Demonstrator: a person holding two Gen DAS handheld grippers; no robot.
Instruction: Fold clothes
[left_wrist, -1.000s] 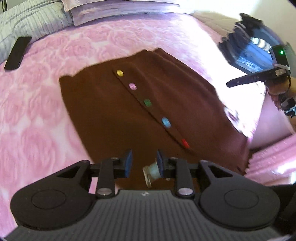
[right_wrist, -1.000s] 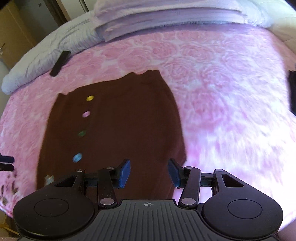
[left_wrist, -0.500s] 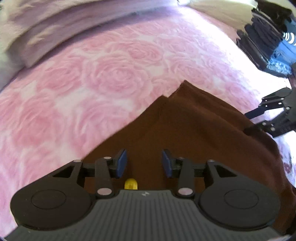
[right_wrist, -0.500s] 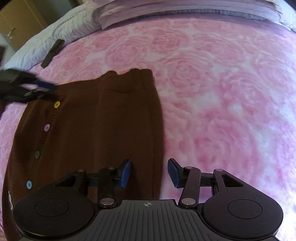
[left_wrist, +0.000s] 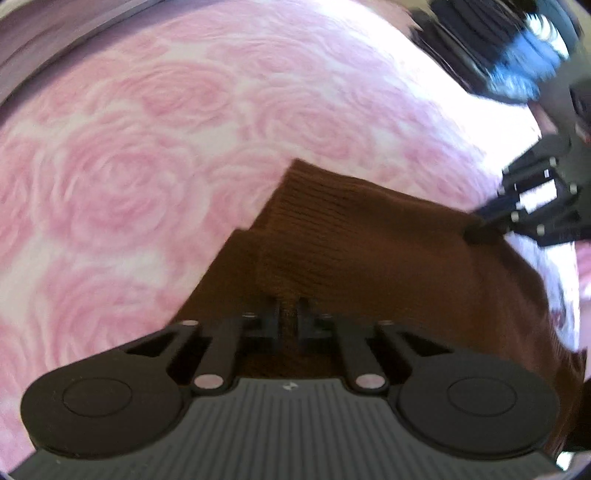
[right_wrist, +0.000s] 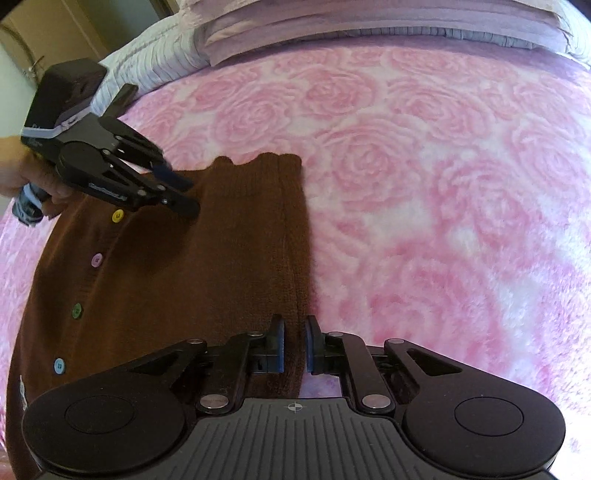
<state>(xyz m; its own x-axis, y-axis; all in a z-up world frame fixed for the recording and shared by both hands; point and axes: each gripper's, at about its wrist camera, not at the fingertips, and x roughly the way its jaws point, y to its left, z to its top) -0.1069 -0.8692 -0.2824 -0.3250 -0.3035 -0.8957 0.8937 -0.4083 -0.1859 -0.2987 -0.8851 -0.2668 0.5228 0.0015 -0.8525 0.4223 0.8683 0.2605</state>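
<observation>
Cardigan: brown knit (right_wrist: 192, 280) lying flat on the pink rose-patterned blanket (right_wrist: 424, 184), its right edge folded inward lengthwise.
Buttons: yellow button (right_wrist: 117, 215), pink, green and blue ones run down the placket toward 7 o'clock.
Left gripper (left_wrist: 289, 319): fingers drawn nearly together, pinching a raised ridge of the knit near the top edge.
Right gripper (right_wrist: 294, 345): fingers narrowly apart, clamped on the folded strip at the lower right edge.
Containers: none visible.
Hard to make out: dark blurred stack (left_wrist: 491, 51) at 1 o'clock in the left view; cardigan's hem is cut off below.
</observation>
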